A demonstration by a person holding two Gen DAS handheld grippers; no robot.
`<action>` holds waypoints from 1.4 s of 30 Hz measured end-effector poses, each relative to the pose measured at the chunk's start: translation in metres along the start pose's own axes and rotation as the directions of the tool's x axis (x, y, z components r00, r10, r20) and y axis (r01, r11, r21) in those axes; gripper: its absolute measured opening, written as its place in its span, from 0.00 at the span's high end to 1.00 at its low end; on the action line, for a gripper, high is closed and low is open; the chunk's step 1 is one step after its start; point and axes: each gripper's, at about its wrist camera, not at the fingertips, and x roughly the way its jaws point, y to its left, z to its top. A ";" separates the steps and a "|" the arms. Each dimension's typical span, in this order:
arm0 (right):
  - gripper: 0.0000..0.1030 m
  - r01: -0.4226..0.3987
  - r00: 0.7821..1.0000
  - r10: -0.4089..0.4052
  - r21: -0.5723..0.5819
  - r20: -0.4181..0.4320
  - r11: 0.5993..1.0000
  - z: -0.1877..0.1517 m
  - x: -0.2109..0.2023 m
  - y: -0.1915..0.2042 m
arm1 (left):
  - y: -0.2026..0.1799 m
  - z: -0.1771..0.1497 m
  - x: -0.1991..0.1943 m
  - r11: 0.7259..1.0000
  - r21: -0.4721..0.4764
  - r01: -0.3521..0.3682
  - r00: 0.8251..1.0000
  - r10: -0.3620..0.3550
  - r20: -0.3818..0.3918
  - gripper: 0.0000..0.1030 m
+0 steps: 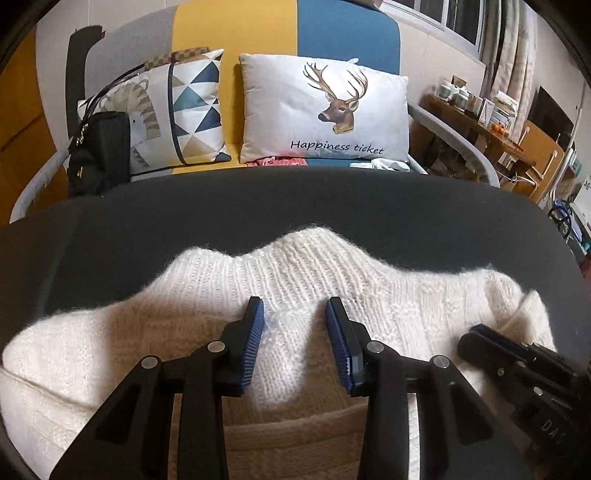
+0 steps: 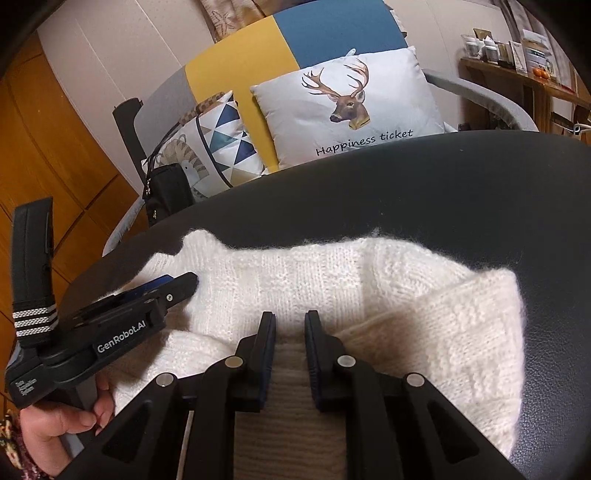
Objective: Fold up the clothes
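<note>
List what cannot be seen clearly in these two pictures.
- White knitted sweater: near part, both views, behind the left hand-held gripper and right hand-held gripper.
- Red cloth: left view, mostly behind the dark surface.
- Shelf items: too small.

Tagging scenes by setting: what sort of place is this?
Most likely a home living room. A colour-block sofa holds a deer-print cushion, a cluttered wooden side table stands beside it, and a white knit sweater lies on a dark padded surface.
</note>
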 end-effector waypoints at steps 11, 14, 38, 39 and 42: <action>0.90 0.051 0.996 -0.068 -0.271 -0.052 0.961 0.030 0.014 0.052 | 0.009 -0.001 -0.003 0.999 -0.025 0.033 0.999 -0.033 0.009 0.62; 0.92 0.081 0.992 -0.105 -0.292 -0.069 0.953 0.030 0.034 0.055 | 0.009 -0.001 -0.003 0.999 -0.025 0.033 0.999 -0.033 0.010 0.62; 0.92 0.081 0.994 -0.085 0.060 0.065 0.995 0.031 -0.058 -0.044 | 0.009 -0.001 -0.003 0.999 -0.025 0.032 0.999 -0.032 0.011 0.62; 0.92 0.083 0.995 -0.084 0.040 0.045 0.996 0.032 -0.049 -0.038 | 0.009 -0.001 -0.003 0.999 -0.025 0.032 0.999 -0.032 0.011 0.62; 0.92 0.085 0.996 -0.086 -0.021 -0.014 0.996 0.035 -0.024 -0.021 | 0.010 -0.001 -0.003 0.999 -0.027 0.035 0.999 -0.035 0.011 0.62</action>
